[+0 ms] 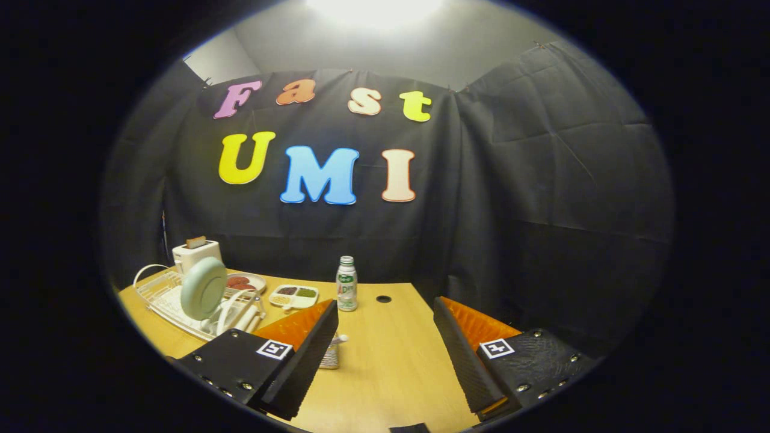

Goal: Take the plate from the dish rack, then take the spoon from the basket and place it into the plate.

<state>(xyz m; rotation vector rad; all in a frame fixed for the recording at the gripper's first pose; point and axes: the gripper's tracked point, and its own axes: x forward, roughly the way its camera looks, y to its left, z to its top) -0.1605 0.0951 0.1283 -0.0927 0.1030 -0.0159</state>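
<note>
We held the claw [385, 337] spread apart, empty. The plate [203, 288] stood upright in the dish rack [157, 294]; stiff, probably slippery, best pinched at its upper rim.

Black cloth wall [361, 240], pale wall + bright ceiling light [373, 9] above, wood table [385, 361].

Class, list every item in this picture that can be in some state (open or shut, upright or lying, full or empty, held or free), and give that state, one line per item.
gripper: open, fingers wide apart, holding nothing
plate: on edge in the rack, untouched
dish rack: on the table, holding the plate
bottle: upright, capped
toaster: something in its slot
divided tray: compartments filled
basket: partly hidden behind one finger, a handle sticking out
</note>
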